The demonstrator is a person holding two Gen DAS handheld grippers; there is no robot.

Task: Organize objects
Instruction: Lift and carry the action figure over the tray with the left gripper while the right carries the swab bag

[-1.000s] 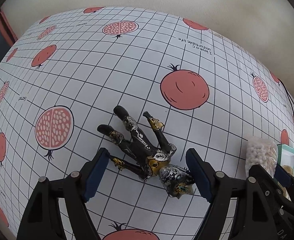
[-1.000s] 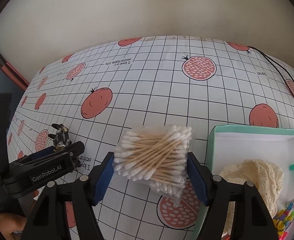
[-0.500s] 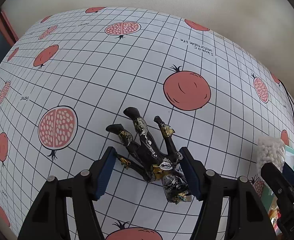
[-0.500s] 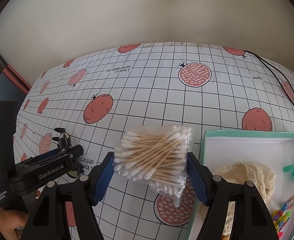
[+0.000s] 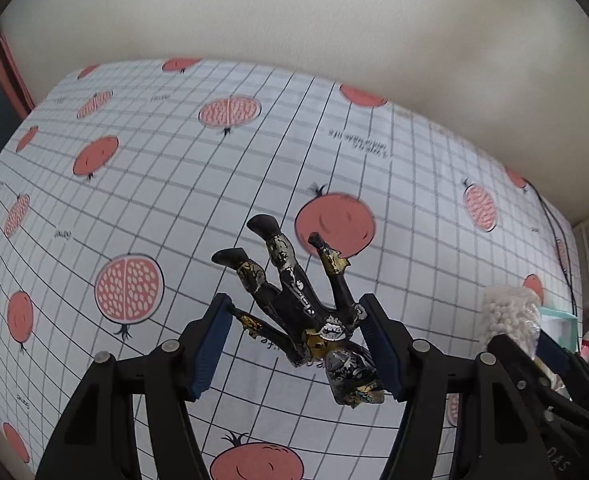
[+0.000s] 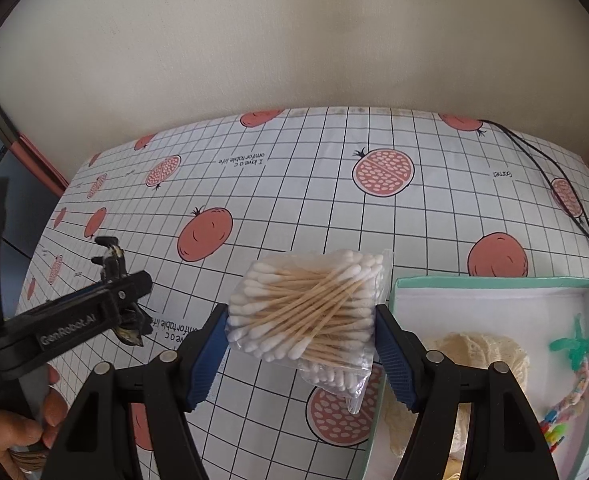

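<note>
The left claw (image 5: 298, 344) is closed on a black and gold toy figure (image 5: 306, 312), gripped at the torso with its legs pointing away, clear of the pomegranate-print worktop (image 5: 174, 184). The right claw (image 6: 300, 350) is closed on a clear bag of cotton swabs (image 6: 310, 312), held above the worktop just left of a mint-green box (image 6: 494, 284) containing cream lace fabric (image 6: 478, 356) and a coloured bead chain (image 6: 570, 396).

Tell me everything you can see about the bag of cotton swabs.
The bag of cotton swabs is a clear plastic pouch packed with wooden-stemmed, white-tipped swabs lying mostly crosswise. The right hand-held gripper clamps it between its blue pads, above the checked tablecloth, just left of the mint-rimmed box. Its lower corner sags loose below the jaws.
</note>
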